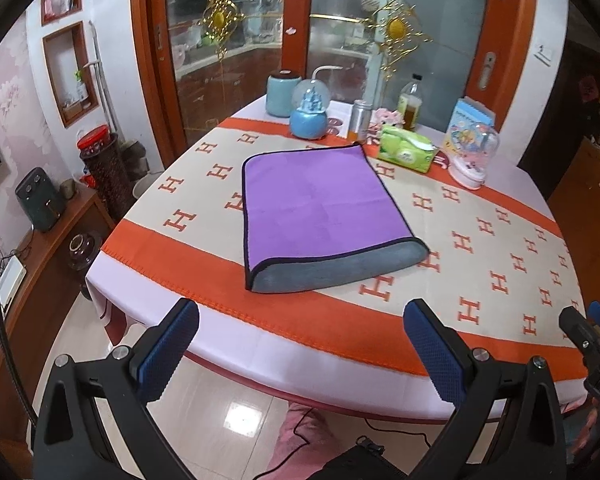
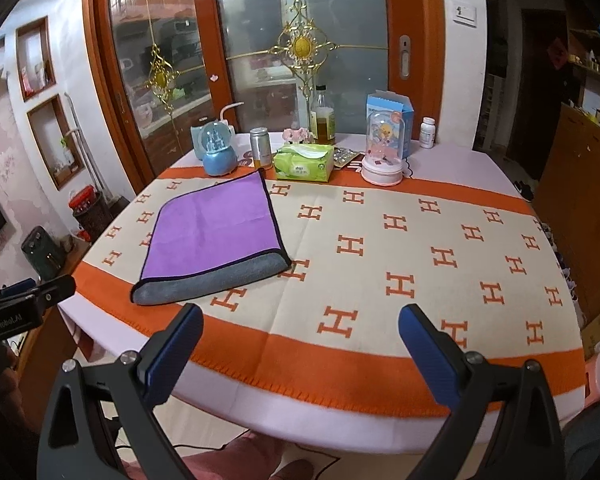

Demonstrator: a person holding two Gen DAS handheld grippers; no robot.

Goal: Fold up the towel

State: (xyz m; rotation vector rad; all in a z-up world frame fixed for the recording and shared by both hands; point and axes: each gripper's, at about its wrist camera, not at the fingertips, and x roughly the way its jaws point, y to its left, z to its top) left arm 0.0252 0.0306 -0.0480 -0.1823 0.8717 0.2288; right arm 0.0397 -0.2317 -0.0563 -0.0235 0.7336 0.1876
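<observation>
A purple towel [image 1: 320,204] with black trim lies folded on the table, its grey underside showing along the near edge. It also shows in the right wrist view [image 2: 216,228], at the left of the table. My left gripper [image 1: 300,324] is open and empty, held off the table's near edge, short of the towel. My right gripper [image 2: 300,328] is open and empty, over the near edge to the right of the towel. Neither gripper touches the towel.
The table wears a cream and orange cloth with H marks [image 2: 400,248]. At the back stand a blue snow globe [image 1: 309,114], a can [image 1: 359,120], a green tissue pack [image 1: 406,148], a bottle [image 2: 323,120] and a pink dome toy [image 2: 383,152]. Glass doors stand behind.
</observation>
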